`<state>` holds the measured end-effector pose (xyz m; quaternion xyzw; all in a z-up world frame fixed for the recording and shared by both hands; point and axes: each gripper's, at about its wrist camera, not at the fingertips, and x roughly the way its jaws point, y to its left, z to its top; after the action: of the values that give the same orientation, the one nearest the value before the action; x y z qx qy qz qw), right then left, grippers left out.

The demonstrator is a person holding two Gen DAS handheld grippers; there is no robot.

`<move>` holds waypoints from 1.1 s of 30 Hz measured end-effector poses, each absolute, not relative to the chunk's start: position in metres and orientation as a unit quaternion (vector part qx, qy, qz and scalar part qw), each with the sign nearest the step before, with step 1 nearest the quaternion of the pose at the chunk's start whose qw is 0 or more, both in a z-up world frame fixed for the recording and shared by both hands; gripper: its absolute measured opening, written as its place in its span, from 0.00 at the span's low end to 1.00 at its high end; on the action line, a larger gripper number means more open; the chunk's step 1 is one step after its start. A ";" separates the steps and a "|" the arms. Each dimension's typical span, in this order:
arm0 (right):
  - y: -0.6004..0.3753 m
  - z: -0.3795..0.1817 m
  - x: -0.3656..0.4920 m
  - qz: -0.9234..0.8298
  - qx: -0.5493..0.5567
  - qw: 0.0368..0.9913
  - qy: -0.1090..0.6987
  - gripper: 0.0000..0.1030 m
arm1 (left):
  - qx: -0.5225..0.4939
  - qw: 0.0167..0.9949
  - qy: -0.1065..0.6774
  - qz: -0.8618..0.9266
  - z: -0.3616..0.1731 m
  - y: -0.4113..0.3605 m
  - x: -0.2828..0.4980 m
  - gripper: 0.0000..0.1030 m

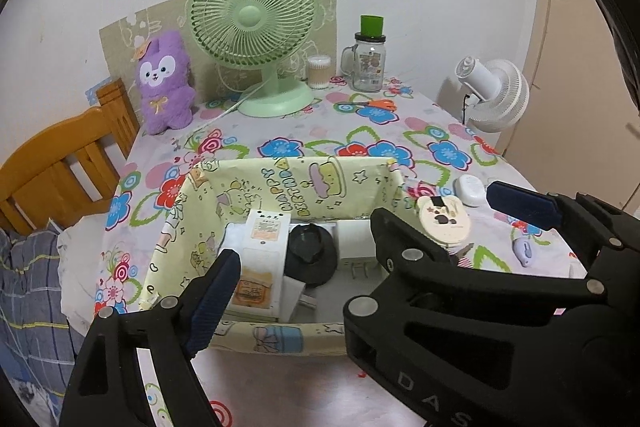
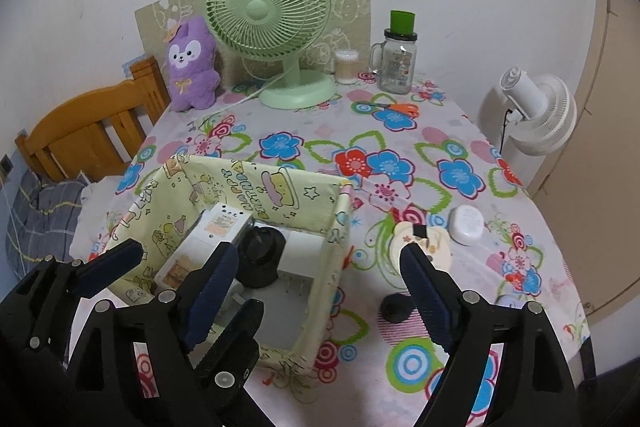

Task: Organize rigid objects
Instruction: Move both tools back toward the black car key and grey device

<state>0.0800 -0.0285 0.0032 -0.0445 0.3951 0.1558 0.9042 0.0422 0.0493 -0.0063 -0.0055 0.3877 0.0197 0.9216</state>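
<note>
A yellow cartoon-print box (image 1: 304, 183) (image 2: 340, 211) stands on the flowered tablecloth. Inside lie a white labelled carton (image 1: 262, 239) (image 2: 212, 231), a black round lid (image 1: 310, 255) (image 2: 260, 259) and white packets. My left gripper (image 1: 320, 267) (image 2: 196, 277) hovers open over the box with nothing between its fingers. My right gripper (image 2: 320, 251) (image 1: 436, 207) is open too, over the box's right wall, and holds nothing. It overlaps the left gripper and hides the left gripper's right finger. Right of the box lie a cream oval gadget (image 1: 442, 223) (image 2: 424, 243), a white oval case (image 1: 472, 189) (image 2: 468, 225) and a small black lump (image 2: 396, 307).
At the back stand a green fan (image 1: 252, 27) (image 2: 268, 11), a purple plush (image 1: 162, 83), a cotton-swab tub (image 1: 319, 71) and a glass jar (image 1: 368, 65). Orange scissors (image 2: 400, 108) lie before the jar. A white fan (image 2: 536, 111) stands off the right edge, a wooden headboard (image 1: 60, 163) on the left.
</note>
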 end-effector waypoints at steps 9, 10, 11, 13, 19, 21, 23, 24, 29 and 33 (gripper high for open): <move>-0.047 0.011 0.070 0.144 -0.044 0.911 0.383 0.84 | 0.003 0.925 0.378 0.015 0.000 0.031 0.035 0.89; -0.050 0.012 0.069 0.143 -0.045 0.911 0.383 0.85 | 0.004 0.926 0.378 0.015 0.000 0.029 0.034 0.89; -0.051 0.012 0.068 0.143 -0.045 0.912 0.383 0.85 | 0.004 0.926 0.377 0.015 0.001 0.028 0.034 0.89; -0.055 0.014 0.066 0.143 -0.046 0.913 0.380 0.85 | 0.006 0.927 0.374 0.014 0.002 0.023 0.032 0.90; -0.068 0.018 0.060 0.134 -0.051 0.919 0.366 0.88 | 0.011 0.929 0.370 0.014 0.004 0.012 0.028 0.91; -0.072 0.019 0.059 0.131 -0.053 0.921 0.363 0.90 | 0.014 0.930 0.368 0.014 0.005 0.008 0.026 0.92; -0.077 0.020 0.057 0.128 -0.052 0.923 0.360 0.92 | 0.015 0.930 0.368 0.012 0.005 0.004 0.025 0.92; -0.079 0.020 0.056 0.126 -0.052 0.923 0.360 0.93 | 0.014 0.929 0.369 0.010 0.005 0.002 0.025 0.92; -0.091 0.020 0.051 0.117 -0.054 0.925 0.358 0.93 | 0.019 0.931 0.365 0.007 0.006 -0.009 0.021 0.92; -0.101 0.020 0.048 0.114 -0.053 0.925 0.358 0.93 | 0.019 0.932 0.363 -0.003 0.004 -0.019 0.018 0.92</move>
<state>0.0483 -0.1009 0.0202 -0.0525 0.3579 0.1140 0.9253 0.0180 -0.0188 0.0044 0.0193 0.3626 -0.0031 0.9317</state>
